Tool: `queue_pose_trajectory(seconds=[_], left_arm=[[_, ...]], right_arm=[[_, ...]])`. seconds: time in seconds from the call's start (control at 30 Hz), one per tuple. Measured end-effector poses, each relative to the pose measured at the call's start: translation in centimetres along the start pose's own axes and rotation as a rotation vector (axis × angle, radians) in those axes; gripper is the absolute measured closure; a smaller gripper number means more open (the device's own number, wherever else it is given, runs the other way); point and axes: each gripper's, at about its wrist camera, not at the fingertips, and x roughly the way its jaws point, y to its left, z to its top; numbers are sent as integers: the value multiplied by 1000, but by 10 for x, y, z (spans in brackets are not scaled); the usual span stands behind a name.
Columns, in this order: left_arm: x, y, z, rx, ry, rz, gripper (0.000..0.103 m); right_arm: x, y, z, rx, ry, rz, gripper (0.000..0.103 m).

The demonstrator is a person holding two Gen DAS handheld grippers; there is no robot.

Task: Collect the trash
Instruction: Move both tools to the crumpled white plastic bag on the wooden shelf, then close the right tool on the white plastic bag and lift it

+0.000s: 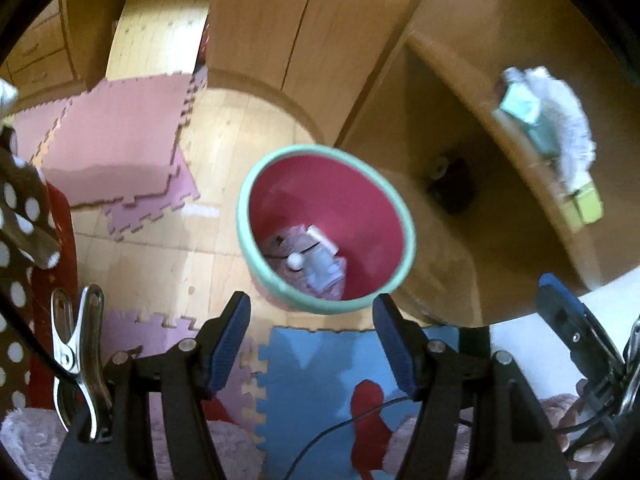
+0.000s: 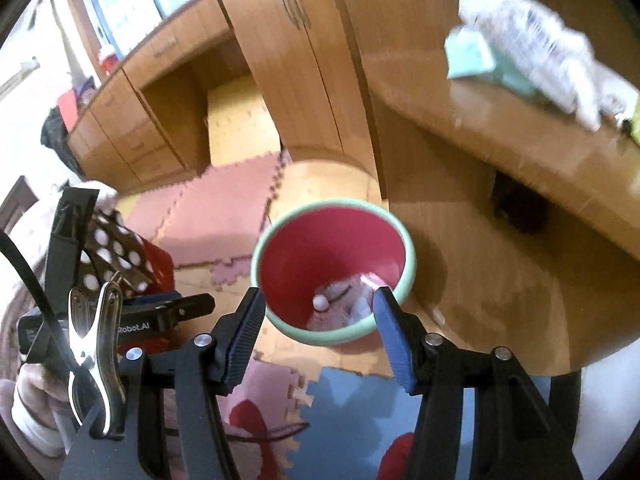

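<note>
Bin (image 1: 256, 280): red inside, mint rim, standing on the floor beside the wooden desk (image 1: 480, 240). Trash (image 1: 316, 258): paper scraps at the bin's bottom. Left claw (image 1: 312, 344): released, empty, above the bin's near rim. Right claw (image 2: 320, 340): released, empty, likewise above the near rim.

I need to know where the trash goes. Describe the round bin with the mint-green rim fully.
The round bin with the mint-green rim is a tapering, plastic-looking bucket, mint green outside and deep pink-red inside. It stands upright and uncovered on the wooden floor, close to the wooden desk's base, just beyond the foam puzzle mats. At its bottom lie crumpled white papers and a small white ball. Neither gripper touches it.
</note>
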Motion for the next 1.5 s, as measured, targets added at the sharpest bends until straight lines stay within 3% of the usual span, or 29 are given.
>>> queue_pose_trajectory(seconds=[0.27, 0.6, 0.83, 0.97, 1.17, 1.5], left_arm=[[-35, -52, 10, 111, -54, -40, 33], [-27, -110, 31, 174, -44, -98, 33], [-23, -153, 55, 222, -55, -145, 24], [-16, -180, 73, 251, -77, -164, 20], [0, -205, 101, 240, -136, -224, 19], [38, -214, 137, 258, -221, -242, 12]], right_arm=[[-62, -19, 12, 31, -148, -30, 46], [-103, -63, 50, 135, -237, -93, 45], [-121, -102, 80, 214, -331, -122, 45], [-116, -136, 91, 296, -355, -140, 45], [-93, -179, 108, 447, -365, -79, 45], [-40, -215, 125, 501, -310, -56, 45]])
